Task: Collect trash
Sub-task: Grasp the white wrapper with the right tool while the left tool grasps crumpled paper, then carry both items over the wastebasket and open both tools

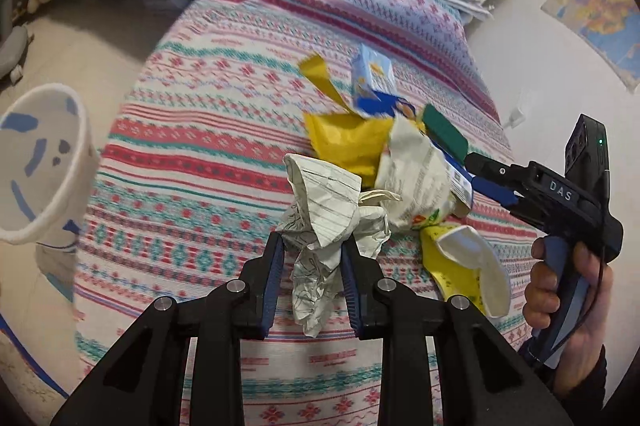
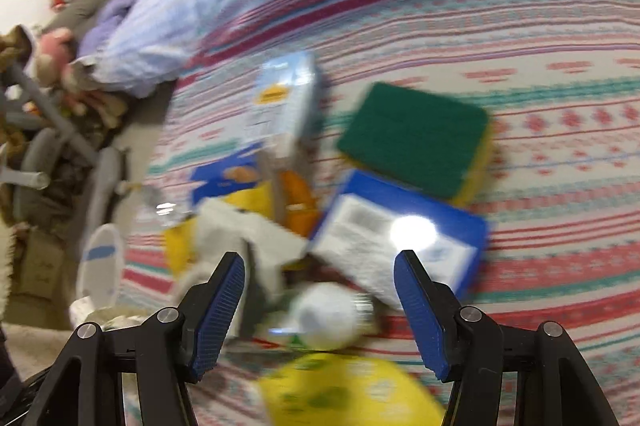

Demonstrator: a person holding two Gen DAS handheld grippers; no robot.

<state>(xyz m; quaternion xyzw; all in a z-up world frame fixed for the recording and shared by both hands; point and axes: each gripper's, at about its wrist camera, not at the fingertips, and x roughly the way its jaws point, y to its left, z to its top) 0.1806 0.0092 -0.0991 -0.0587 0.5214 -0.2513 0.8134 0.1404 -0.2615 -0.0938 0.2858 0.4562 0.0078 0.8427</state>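
Left gripper (image 1: 312, 258): your jaws are pinching a crumpled sheet of lined paper (image 1: 320, 226), low in the centre of the left wrist view.
Crumpled paper: white, ruled, with dark scribbles; heavily creased, bunched above the fingers and hanging below them, over the bedspread.
Right gripper (image 2: 320, 290): your jaws are spread wide with nothing between the pads; a white rounded item lies just beyond them, too blurred to identify.
Trash pile: centre right of the left wrist view, on the striped patterned bedspread (image 1: 192, 154). It holds a yellow wrapper (image 1: 344, 142), a pale blue carton (image 1: 372, 74), a blue box (image 2: 400, 238) with a white printed label, a white-and-yellow printed bag (image 1: 420, 178), and a green-topped sponge (image 2: 416, 134) with a yellow underside.
Sponge position: touching the upper edge of the blue box, right of the carton.
Bin (image 1: 40, 162): white with blue patches, open mouth showing, far left edge of the left wrist view, beside the bed.
Your right hand (image 1: 568, 286): wrapped around the handle, lower right.
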